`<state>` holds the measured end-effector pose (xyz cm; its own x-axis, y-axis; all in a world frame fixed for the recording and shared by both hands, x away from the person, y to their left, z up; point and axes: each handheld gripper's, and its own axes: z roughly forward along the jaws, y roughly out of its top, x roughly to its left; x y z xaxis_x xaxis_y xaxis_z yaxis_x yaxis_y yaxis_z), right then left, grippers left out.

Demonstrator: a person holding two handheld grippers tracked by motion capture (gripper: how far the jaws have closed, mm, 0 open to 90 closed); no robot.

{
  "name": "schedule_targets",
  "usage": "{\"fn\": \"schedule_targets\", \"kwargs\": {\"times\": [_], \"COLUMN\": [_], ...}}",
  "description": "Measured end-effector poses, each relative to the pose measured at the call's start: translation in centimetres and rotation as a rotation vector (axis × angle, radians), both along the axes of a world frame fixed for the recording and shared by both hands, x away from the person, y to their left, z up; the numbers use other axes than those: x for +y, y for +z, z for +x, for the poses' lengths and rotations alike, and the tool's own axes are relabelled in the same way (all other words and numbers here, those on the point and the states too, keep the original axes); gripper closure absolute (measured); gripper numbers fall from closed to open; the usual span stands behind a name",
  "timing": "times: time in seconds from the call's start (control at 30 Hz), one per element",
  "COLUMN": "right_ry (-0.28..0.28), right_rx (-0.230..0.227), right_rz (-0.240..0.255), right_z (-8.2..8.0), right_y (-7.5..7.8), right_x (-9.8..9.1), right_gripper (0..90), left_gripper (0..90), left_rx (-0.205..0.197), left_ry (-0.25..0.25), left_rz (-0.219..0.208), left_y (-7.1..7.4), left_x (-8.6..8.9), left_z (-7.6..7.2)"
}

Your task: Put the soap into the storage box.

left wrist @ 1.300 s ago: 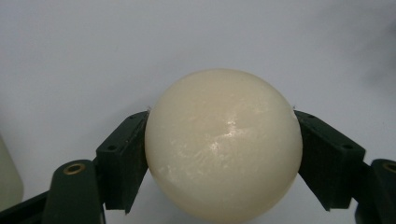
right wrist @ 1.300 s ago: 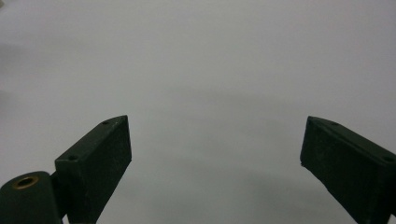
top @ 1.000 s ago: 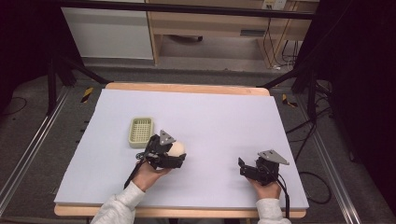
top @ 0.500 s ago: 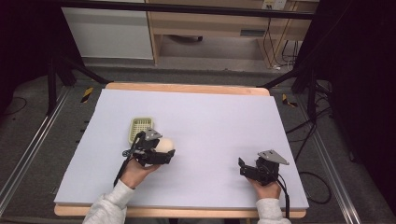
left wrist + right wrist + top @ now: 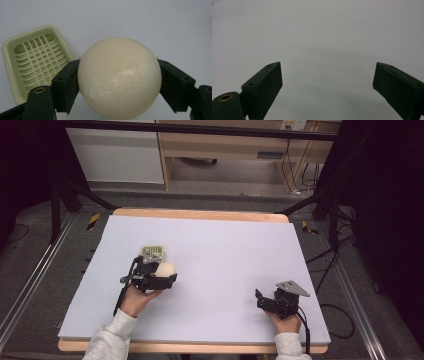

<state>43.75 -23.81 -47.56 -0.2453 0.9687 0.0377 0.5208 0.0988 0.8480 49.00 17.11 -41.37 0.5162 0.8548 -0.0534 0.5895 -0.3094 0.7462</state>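
A: Left tongs (image 5: 117, 82) clamped on the soap ball (image 5: 119, 77), one jaw on each flank at its widest part, a grip that should keep a round thing from slipping out.

B: Where is it?

A: Toward the worktop's (image 5: 225, 245) left edge, about midway between front and back, just beside the soap dish (image 5: 33, 61). The dish lies flat with its grid up, ready to take the ball, I'd judge.

B: And the right tongs (image 5: 327, 82)?

A: Jaws wide apart, nothing between them, parked near the front right corner, well out of the way.

B: The count?

A: One ball, one dish, two tongs.
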Motion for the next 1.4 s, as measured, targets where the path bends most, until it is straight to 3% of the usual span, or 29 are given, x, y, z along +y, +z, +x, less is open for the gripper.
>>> {"fn": "schedule_targets", "kwargs": {"times": [0.67,1.4], "right_ry": [0.004,-0.001], "right_rx": [0.001,0.004], "right_rz": [-0.005,-0.005], "right_z": [0.1,0.2], "right_y": [0.0,-0.1], "right_x": [0.0,0.0], "right_gripper": [9.2,9.2], "left_gripper": [24.1,24.1], "left_rx": [-0.002,0.027], "left_ry": [0.063,0.117], "left_rz": [-0.015,-0.008], "left_y": [0.6,-0.2], "left_x": [2.6,4.0], "left_z": [1.8,4.4]}}
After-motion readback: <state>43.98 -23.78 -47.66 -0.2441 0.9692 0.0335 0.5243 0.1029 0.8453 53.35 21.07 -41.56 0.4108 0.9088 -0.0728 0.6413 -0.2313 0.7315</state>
